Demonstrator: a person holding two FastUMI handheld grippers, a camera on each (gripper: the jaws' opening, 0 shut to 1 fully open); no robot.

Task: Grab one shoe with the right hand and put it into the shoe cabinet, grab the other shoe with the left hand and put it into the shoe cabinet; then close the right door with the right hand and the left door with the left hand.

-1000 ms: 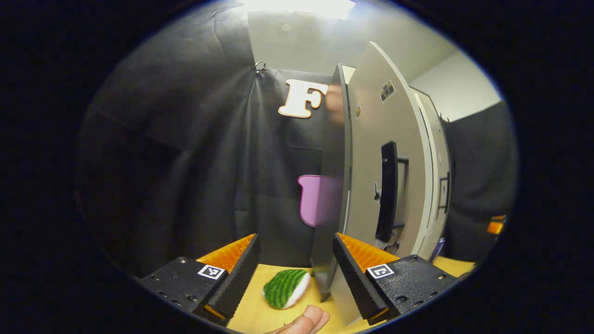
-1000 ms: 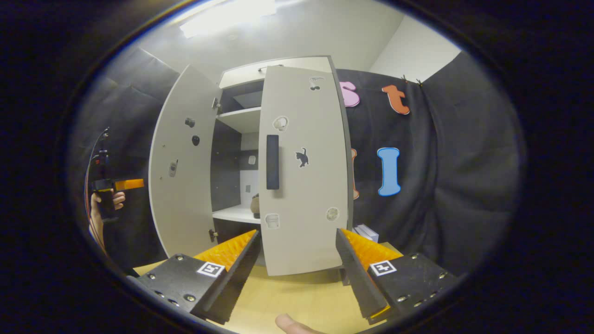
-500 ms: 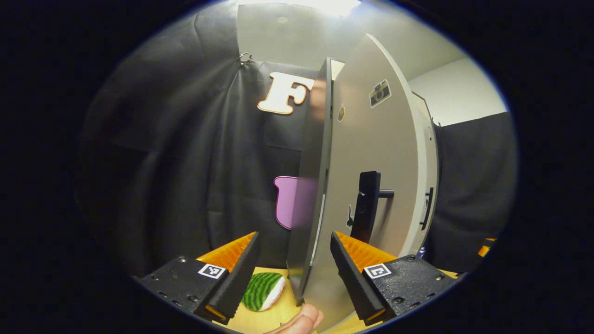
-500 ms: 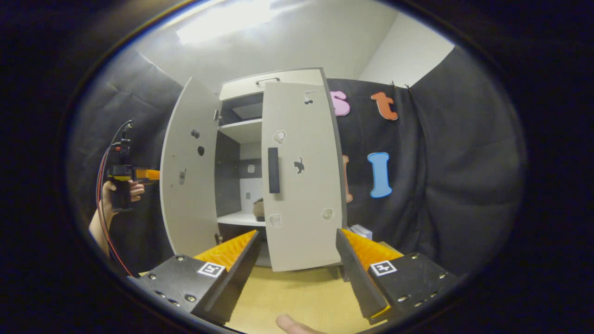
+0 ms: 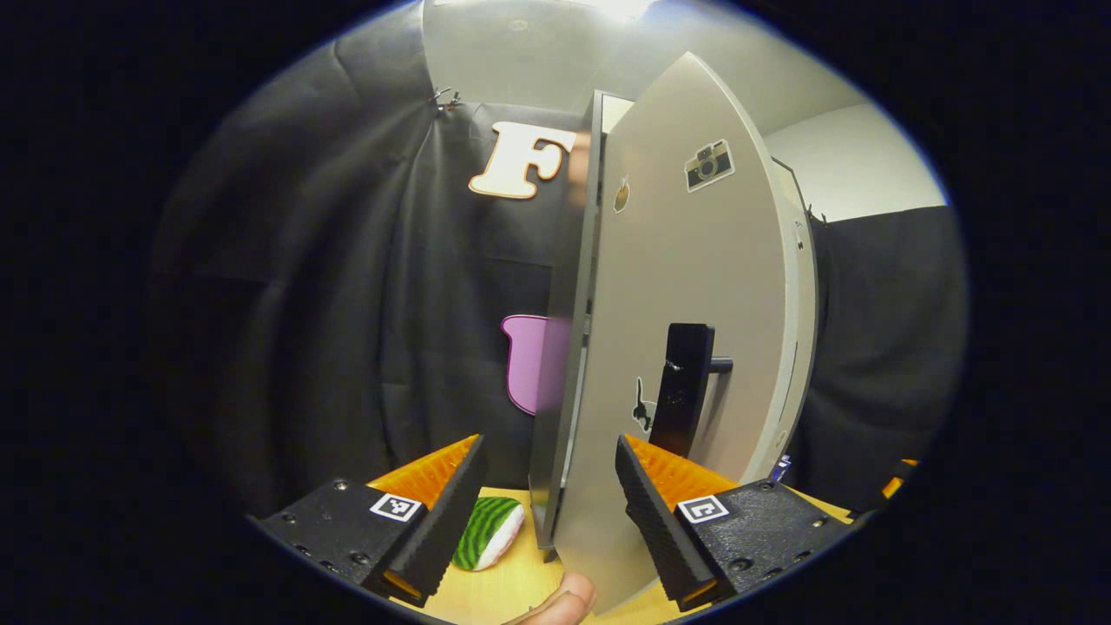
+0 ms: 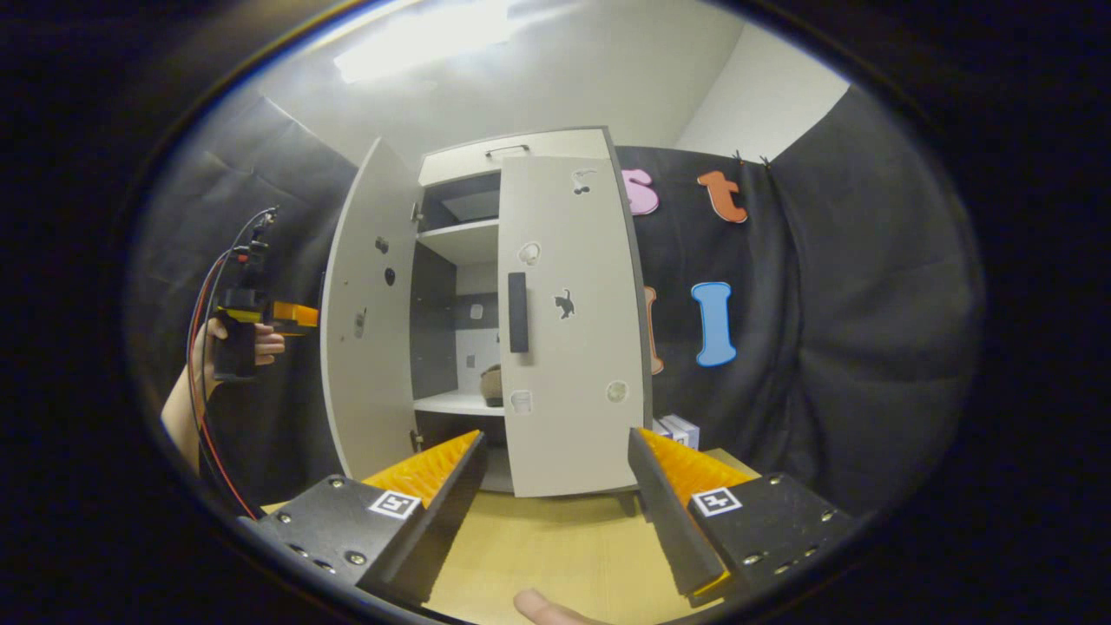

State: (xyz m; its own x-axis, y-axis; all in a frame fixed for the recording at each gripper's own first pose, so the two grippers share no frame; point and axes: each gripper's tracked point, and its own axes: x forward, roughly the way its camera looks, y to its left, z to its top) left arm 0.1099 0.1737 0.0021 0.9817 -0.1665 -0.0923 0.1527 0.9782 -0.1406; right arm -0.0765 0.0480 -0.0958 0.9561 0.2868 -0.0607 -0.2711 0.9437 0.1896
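Booth-side left door (image 5: pixel 686 286) bears unreadable, perhaps camera, sticker (image 5: pixel 708 164).

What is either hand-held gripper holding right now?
Nothing. The left hand-held gripper and the right hand-held gripper are both open and empty.

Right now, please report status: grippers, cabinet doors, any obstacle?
Left gripper open, at left door edge. Right gripper open, holding nothing. Right door closed, left door ajar, shoe on shelf. Nothing blocks the swing.

L door (image 5: pixel 686 286) further shut now
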